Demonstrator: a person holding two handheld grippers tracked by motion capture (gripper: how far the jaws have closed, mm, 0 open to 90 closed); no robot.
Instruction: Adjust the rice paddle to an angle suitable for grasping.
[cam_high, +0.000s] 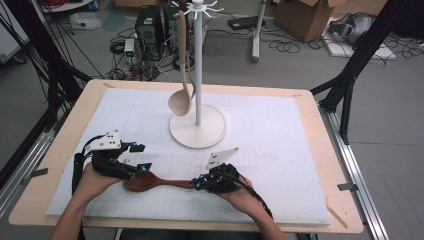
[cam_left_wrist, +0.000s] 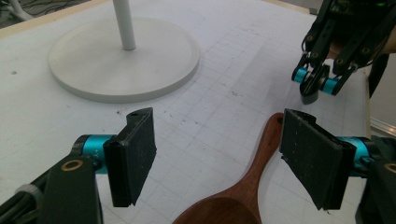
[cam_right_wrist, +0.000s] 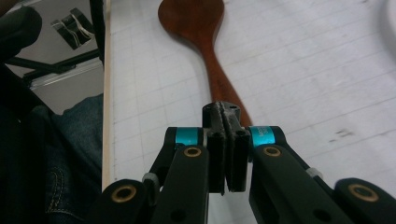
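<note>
Clamping my right gripper (cam_right_wrist: 227, 135) on the dark wooden spoon's (cam_high: 150, 182) handle end — bowl pointing toward my released left gripper (cam_left_wrist: 224, 158).

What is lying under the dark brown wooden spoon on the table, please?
The dark brown wooden spoon lies flat on the white gridded mat. Its handle tip is covered by the shut right gripper, so I cannot see beneath it.

Light wood table (cam_high: 65, 150) carried a white gridded mat (cam_high: 280, 150). Grey floor (cam_high: 390, 110) beyond was strewn with cables (cam_high: 290, 46); PC tower (cam_high: 148, 27) far left, cardboard box (cam_high: 305, 17) far right, black frame struts (cam_high: 357, 60) flanking.
</note>
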